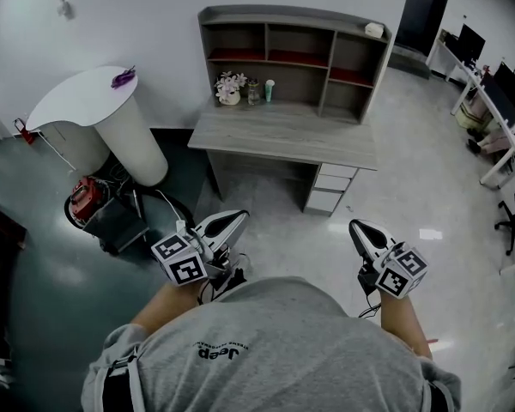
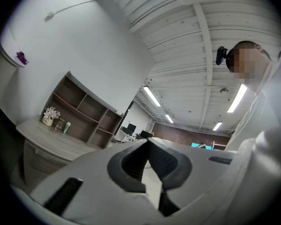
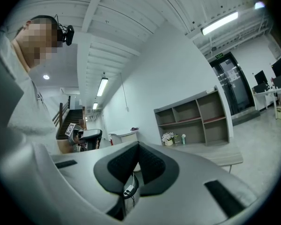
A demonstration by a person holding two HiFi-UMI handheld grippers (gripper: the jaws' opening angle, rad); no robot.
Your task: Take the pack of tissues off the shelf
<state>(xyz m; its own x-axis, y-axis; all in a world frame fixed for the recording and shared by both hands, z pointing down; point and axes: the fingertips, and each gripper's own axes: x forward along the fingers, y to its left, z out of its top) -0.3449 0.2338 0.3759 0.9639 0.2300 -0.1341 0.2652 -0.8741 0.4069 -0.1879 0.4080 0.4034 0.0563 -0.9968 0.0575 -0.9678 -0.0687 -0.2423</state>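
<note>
The pack of tissues [image 1: 374, 30] shows only as a small pale lump on the top board of the shelf unit [image 1: 292, 58], at its right end. No print on it can be read, and neither gripper view resolves it. The person's grey shirt [image 1: 266, 350] fills the bottom of the head view and hides most of both arms.

The left claw [image 1: 240, 215] [image 2: 146, 139] has its jaws pressed together with nothing between them. The right claw [image 1: 354, 226] [image 3: 138, 144] is likewise closed tip to tip and empty. The pack lies well ahead of both and above them, nearer the right claw's side.

Between the claws and the shelf stands the wooden desk [image 1: 283, 136] with its drawers [image 1: 330, 187]. A flower vase [image 1: 230, 87], a glass jar [image 1: 253, 92] and a green-capped bottle [image 1: 269, 90] stand in a lower compartment, ahead of the left claw. A round white table [image 1: 86, 97] stands farther to that claw's left.
</note>
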